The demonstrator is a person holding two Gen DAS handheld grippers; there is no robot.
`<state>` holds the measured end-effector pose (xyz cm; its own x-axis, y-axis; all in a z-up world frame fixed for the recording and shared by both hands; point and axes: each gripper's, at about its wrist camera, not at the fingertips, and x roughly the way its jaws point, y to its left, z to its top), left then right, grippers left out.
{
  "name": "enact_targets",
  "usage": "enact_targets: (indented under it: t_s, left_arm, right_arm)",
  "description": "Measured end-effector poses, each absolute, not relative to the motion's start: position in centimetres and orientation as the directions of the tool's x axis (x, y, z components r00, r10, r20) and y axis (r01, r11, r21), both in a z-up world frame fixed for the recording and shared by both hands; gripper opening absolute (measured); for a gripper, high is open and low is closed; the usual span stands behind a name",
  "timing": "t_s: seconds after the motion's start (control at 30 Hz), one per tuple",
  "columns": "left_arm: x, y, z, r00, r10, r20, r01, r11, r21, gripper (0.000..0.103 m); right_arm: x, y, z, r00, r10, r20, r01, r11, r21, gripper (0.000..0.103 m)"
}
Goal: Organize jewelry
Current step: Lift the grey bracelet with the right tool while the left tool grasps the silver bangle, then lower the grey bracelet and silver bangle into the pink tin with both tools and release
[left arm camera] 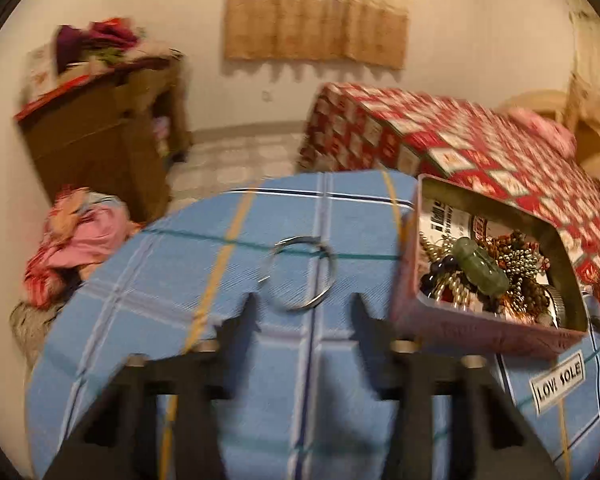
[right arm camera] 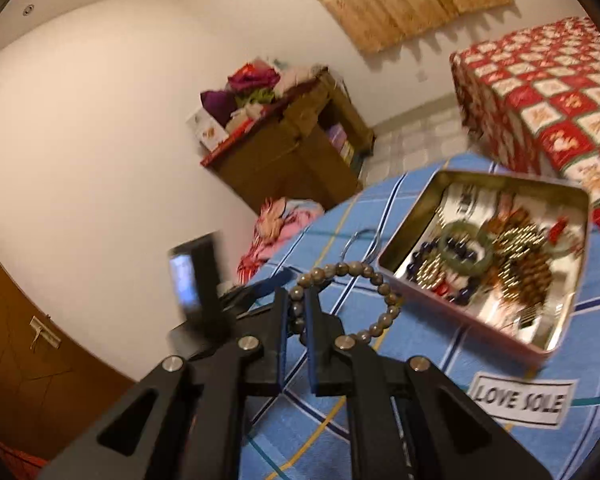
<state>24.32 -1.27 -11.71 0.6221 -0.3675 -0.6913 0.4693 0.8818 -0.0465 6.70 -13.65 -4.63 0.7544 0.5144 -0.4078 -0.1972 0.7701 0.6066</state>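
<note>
A pink tin box point(left arm camera: 484, 330) stands open on a blue checked cloth point(left arm camera: 204, 264), full of tangled beads and a green bangle point(left arm camera: 482, 270). A silver ring bangle point(left arm camera: 300, 272) lies on the cloth just ahead of my open, empty left gripper point(left arm camera: 304, 312). My right gripper point(right arm camera: 296, 304) is shut on a brown bead bracelet point(right arm camera: 376, 280) and holds it above the cloth, left of the tin point(right arm camera: 456, 312). The silver bangle point(right arm camera: 360, 240) shows behind the bracelet. The other gripper's body point(right arm camera: 196, 276) sits at the left.
A bed with a red patterned cover point(left arm camera: 480, 148) lies beyond the tin. A brown cabinet piled with clothes point(left arm camera: 100, 136) stands by the wall. A pink clothes heap point(left arm camera: 76, 240) lies on the floor. A "LOVE SOLE" label point(right arm camera: 520, 400) is on the cloth.
</note>
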Motion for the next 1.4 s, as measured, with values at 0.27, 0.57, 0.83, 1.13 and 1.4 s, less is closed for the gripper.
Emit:
enact_targets:
  t_s: [0.27,0.57,0.83,1.13,1.4]
  left_arm:
    - [27.8,-4.4,-14.5,0.539,-0.347,-0.768,0.493,0.869,-0.046,0.039]
    - [27.3,-3.0,-14.7,0.541,-0.347,-0.767,0.448,0.89,-0.087,0.002]
    - [19.9,0.3,-10.9,0.575,-0.489,-0.656,0.436,0.862,-0.26,0.002]
    - [14.5,-2.4,-4.8,0.566,-0.634,-0.527,0.587,0.759,-0.283,0.002]
    - [17.7,-8.5,-3.6,0.539,-0.671,-0.509,0.64,0.719,-0.271,0.002]
  right_arm:
    - [5.4,-16.8,-4.3,0.783,0.489,-0.384,-0.167,0.76,0.628,0.01]
    - [3.9,-18.7,-4.4,0.801,0.481,-0.357,-0.148,0.736,0.66,0.01]
    - [1.3,-20.6,-3.4,0.841,0.42,-0.341,-0.102,0.742,0.662,0.01]
    - [0.0,-22.3,-1.4,0.886,0.332,-0.323,-0.068,0.783,0.618,0.01]
    - [5.3,-24.6,0.9,0.911,0.246,-0.332,-0.04,0.853,0.521,0.01]
